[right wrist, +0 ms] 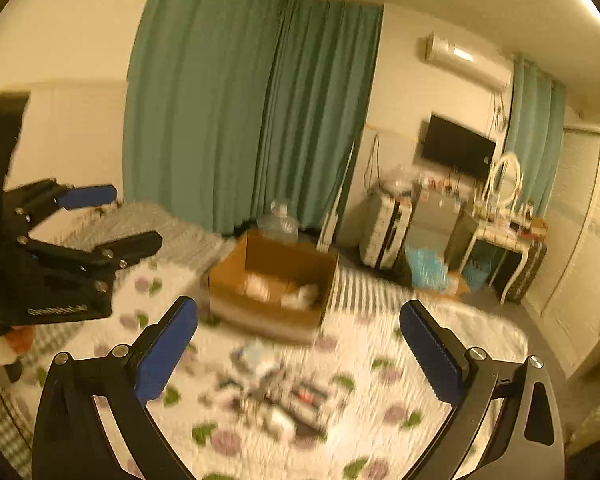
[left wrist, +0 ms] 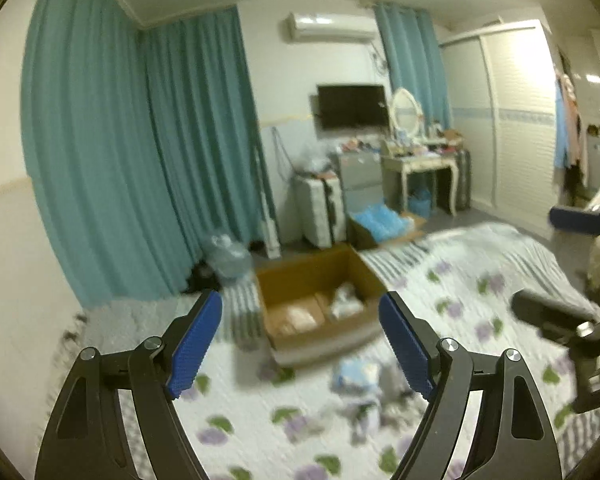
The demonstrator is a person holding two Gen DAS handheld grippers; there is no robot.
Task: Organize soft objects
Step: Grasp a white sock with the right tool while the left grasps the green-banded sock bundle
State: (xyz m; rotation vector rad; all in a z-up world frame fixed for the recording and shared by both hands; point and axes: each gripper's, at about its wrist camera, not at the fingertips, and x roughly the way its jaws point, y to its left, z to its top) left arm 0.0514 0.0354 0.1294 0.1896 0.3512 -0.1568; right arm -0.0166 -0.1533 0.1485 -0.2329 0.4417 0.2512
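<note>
An open cardboard box (left wrist: 312, 276) (right wrist: 278, 254) stands on the flower-print bedspread (left wrist: 460, 280) (right wrist: 380, 344). Pale soft bundles (left wrist: 300, 316) (right wrist: 262, 286) lie inside it. In front of the box, a blurred heap of small soft items (left wrist: 364, 392) (right wrist: 276, 384) lies on the cover. My left gripper (left wrist: 300, 298) (right wrist: 137, 216) is open and empty, raised above the bed short of the box. My right gripper (right wrist: 299, 305) (left wrist: 534, 260) is also open and empty, held over the heap to the right of the left one.
Teal curtains (left wrist: 140, 160) hang behind the bed. A clear water jug (left wrist: 226, 256), a pale suitcase (left wrist: 320, 212), a floor box of blue material (left wrist: 380, 220), a cluttered dressing table (left wrist: 420, 160) and a white wardrobe (left wrist: 516, 120) stand beyond.
</note>
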